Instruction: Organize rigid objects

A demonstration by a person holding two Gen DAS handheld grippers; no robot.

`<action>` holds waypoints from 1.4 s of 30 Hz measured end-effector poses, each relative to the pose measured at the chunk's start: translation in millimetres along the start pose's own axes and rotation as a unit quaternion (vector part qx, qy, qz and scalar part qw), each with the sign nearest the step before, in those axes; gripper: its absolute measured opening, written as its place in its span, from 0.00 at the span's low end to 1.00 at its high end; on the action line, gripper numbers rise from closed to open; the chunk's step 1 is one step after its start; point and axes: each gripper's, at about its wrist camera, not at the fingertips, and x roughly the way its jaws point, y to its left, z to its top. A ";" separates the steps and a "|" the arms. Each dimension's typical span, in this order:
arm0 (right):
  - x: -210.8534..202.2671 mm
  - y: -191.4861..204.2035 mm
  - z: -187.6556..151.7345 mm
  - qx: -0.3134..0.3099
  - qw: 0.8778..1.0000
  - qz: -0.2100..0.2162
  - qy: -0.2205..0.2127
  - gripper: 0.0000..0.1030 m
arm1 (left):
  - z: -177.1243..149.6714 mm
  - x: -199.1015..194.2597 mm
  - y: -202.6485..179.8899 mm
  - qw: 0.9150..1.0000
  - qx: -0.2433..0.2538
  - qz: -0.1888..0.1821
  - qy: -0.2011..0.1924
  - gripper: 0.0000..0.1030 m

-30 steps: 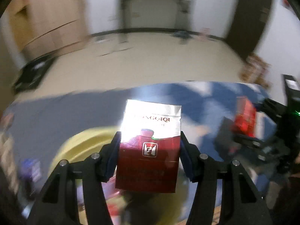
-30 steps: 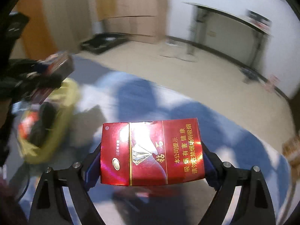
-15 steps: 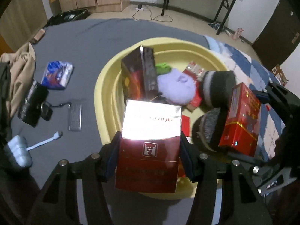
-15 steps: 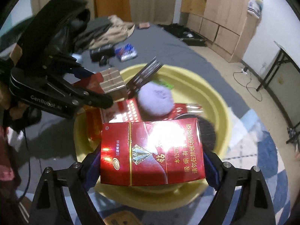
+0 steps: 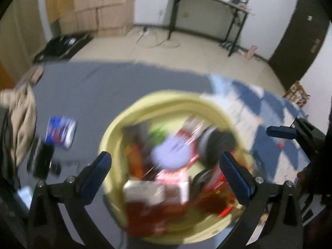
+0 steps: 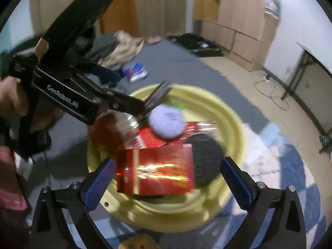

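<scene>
A yellow basin (image 5: 166,103) (image 6: 234,124) sits on the bed, holding red cigarette packs, a purple fluffy ball (image 5: 170,155) (image 6: 167,122) and dark round pads (image 6: 204,157). My left gripper (image 5: 166,170) is open above the basin; a blurred red and white pack (image 5: 155,203) lies below it, free of the fingers. My right gripper (image 6: 168,178) is open; a blurred red pack (image 6: 155,172) lies between and below its fingers, untouched. The left gripper also shows in the right wrist view (image 6: 116,89).
A grey sheet (image 5: 103,87) and a blue checked blanket (image 5: 269,112) cover the bed. A blue packet (image 5: 61,131), a black device (image 5: 42,159) and beige clothing (image 5: 18,112) lie left of the basin. A desk (image 5: 209,14) and wooden cabinets (image 6: 238,20) stand beyond.
Both grippers have opened and let go of their cigarette packs, which now lie in the basin. Both views are blurred by motion.
</scene>
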 end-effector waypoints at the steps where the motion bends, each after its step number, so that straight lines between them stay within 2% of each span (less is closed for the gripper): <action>1: -13.7 -16.5 -1.7 0.022 1.000 -0.008 -0.009 1.00 | 14.1 -0.6 -21.1 1.000 0.010 -0.008 -0.008 1.00; 3: -43.2 -55.8 -11.0 0.070 0.997 -0.037 -0.026 1.00 | 28.8 2.2 -50.8 0.999 0.028 -0.021 -0.015 1.00; 6: -84.5 -119.4 -37.5 0.127 0.984 -0.120 -0.033 1.00 | 51.5 21.1 -121.3 0.997 0.063 -0.044 -0.029 1.00; 9: -123.1 -176.1 -80.7 0.185 0.962 -0.197 -0.029 1.00 | 59.2 46.1 -173.7 0.995 0.074 -0.065 -0.032 1.00; 11: -142.3 -201.5 -115.1 0.209 0.948 -0.238 -0.025 1.00 | 57.4 76.6 -209.2 0.994 0.068 -0.074 -0.033 1.00; 13: -154.3 -221.4 -158.8 0.228 0.934 -0.276 -0.014 1.00 | 51.1 105.7 -232.2 0.995 0.064 -0.071 -0.031 1.00; 16: -157.4 -239.7 -204.2 0.264 0.916 -0.301 -0.008 1.00 | 36.9 142.4 -250.8 0.996 0.066 -0.044 -0.043 1.00; 18: -156.0 -254.6 -235.2 0.306 0.898 -0.316 -0.007 1.00 | 31.7 158.2 -256.2 0.997 0.054 -0.026 -0.045 1.00; 21: -146.4 -266.4 -254.1 0.324 0.882 -0.341 -0.011 1.00 | 20.1 187.2 -256.7 0.999 0.022 -0.032 -0.021 1.00; 24: -136.8 -274.1 -262.4 0.306 0.883 -0.355 -0.017 1.00 | 7.8 190.5 -267.0 0.997 0.062 -0.001 -0.056 1.00; 26: -124.5 -277.8 -270.8 0.319 0.883 -0.345 -0.008 1.00 | 3.4 190.0 -267.9 0.995 0.071 0.003 -0.070 1.00; 31: -118.8 -285.8 -282.8 0.327 0.880 -0.344 -0.004 1.00 | 6.4 191.1 -265.2 0.995 0.071 0.005 -0.067 1.00; 42: -118.6 -285.1 -283.8 0.319 0.880 -0.352 -0.004 1.00 | 7.0 191.3 -263.9 0.995 0.071 0.004 -0.067 1.00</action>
